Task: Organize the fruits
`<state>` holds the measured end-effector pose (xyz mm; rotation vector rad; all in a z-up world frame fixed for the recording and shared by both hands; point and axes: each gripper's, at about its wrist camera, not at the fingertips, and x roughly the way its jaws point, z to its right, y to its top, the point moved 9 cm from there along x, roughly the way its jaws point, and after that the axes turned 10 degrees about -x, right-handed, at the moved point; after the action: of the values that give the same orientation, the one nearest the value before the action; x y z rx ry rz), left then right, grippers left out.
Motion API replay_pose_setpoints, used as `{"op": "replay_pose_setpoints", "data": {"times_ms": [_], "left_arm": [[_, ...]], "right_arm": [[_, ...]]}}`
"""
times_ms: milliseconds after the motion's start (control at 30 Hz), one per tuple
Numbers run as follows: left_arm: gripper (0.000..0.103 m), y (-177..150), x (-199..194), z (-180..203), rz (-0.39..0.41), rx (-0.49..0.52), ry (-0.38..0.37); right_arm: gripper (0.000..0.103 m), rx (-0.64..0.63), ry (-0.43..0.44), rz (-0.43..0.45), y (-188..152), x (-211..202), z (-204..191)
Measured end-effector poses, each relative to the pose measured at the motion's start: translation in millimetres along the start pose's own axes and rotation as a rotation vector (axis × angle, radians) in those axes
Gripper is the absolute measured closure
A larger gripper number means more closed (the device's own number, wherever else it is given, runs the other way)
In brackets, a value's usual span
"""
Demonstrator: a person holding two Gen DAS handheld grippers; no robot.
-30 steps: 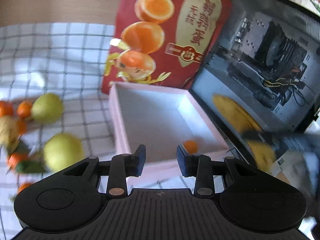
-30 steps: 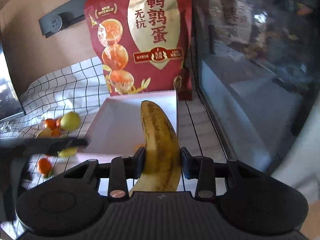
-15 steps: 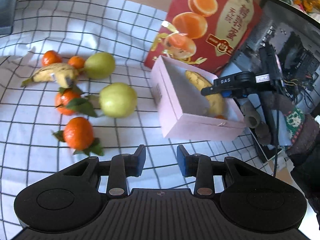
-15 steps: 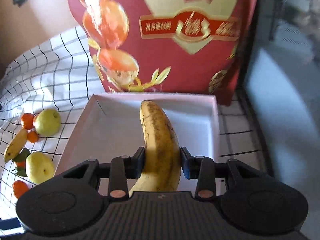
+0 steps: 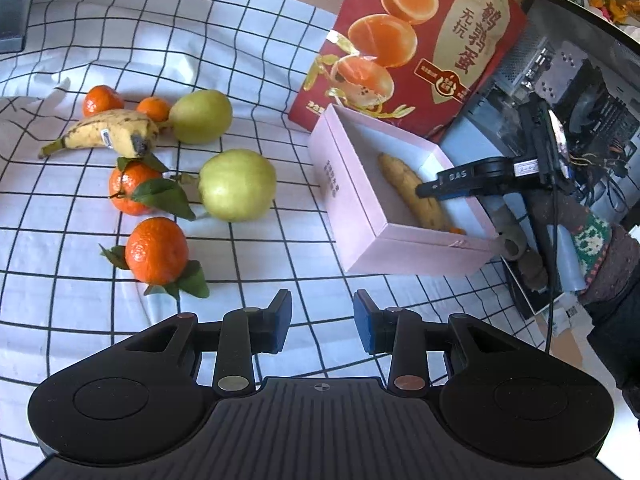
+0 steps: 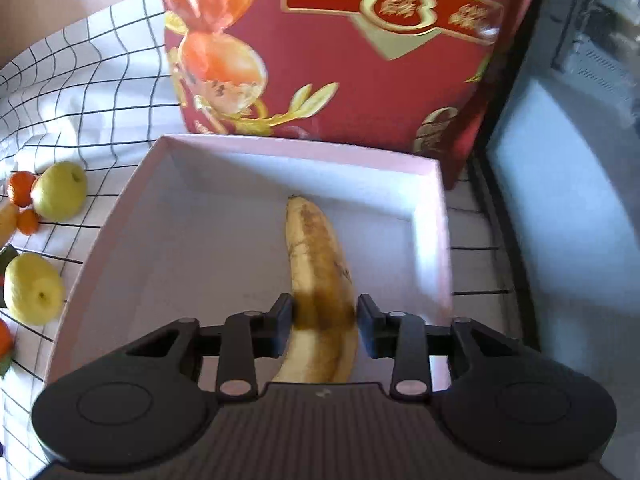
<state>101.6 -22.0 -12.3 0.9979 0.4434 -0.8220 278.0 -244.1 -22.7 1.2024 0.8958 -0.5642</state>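
A white cloth with a black grid [image 5: 248,60] covers the supporting surface and is creased at its left side. Lying directly on it: a spotted banana [image 5: 108,132], two small tangerines [image 5: 102,98] [image 5: 154,107] just behind it, a green pear [image 5: 202,116] touching the banana's end, a second green pear [image 5: 238,184] nearer the middle, and two leafy tangerines [image 5: 132,188] [image 5: 157,250]. To the right stands an open pink box [image 5: 360,216], with a red printed bag [image 5: 416,40] upright just behind it. Right of the box sits a dark computer case [image 5: 580,92].
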Motion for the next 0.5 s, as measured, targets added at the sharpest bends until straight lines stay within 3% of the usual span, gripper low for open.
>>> {"op": "replay_pose_setpoints", "data": {"times_ms": [300, 500], "left_arm": [[0.065, -4.9, 3.1, 2.5, -0.02, 0.003, -0.018], [0.065, -5.9, 1.5, 4.5, -0.015, 0.0, -0.04]], "right_arm": [[0.072, -0.057, -0.029, 0.036, -0.5, -44.3, 21.8], [0.072, -0.176, -0.016, -0.051, -20.5, -49.4, 1.6]]}}
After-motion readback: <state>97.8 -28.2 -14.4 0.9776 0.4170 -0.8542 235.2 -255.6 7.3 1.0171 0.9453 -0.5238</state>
